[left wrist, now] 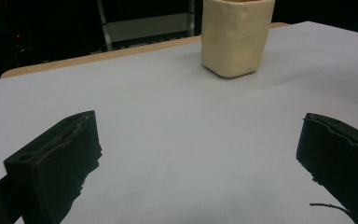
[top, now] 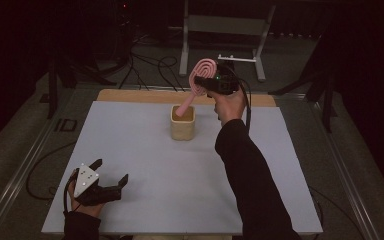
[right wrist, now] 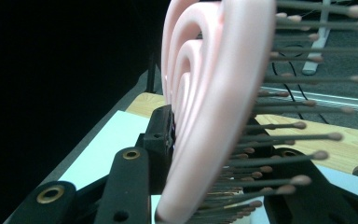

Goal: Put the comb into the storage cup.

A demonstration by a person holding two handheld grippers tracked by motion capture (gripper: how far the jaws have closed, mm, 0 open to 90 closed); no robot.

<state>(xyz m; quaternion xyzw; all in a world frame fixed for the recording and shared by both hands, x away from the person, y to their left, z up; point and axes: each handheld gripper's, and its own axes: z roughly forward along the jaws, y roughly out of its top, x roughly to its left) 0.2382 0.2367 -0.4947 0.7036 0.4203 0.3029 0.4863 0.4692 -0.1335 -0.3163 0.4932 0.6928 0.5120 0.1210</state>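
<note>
Halfway there: my right claw (top: 211, 80) clamps the pink hairbrush (top: 198, 82), handle dipping into the cream cup (top: 182, 129); lowering and releasing remain.

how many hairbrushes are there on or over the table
1: a pink hairbrush, head clamped in the right tool, its handle tip dipping into the cream cup near the table's far edge. None visible elsewhere.
</note>
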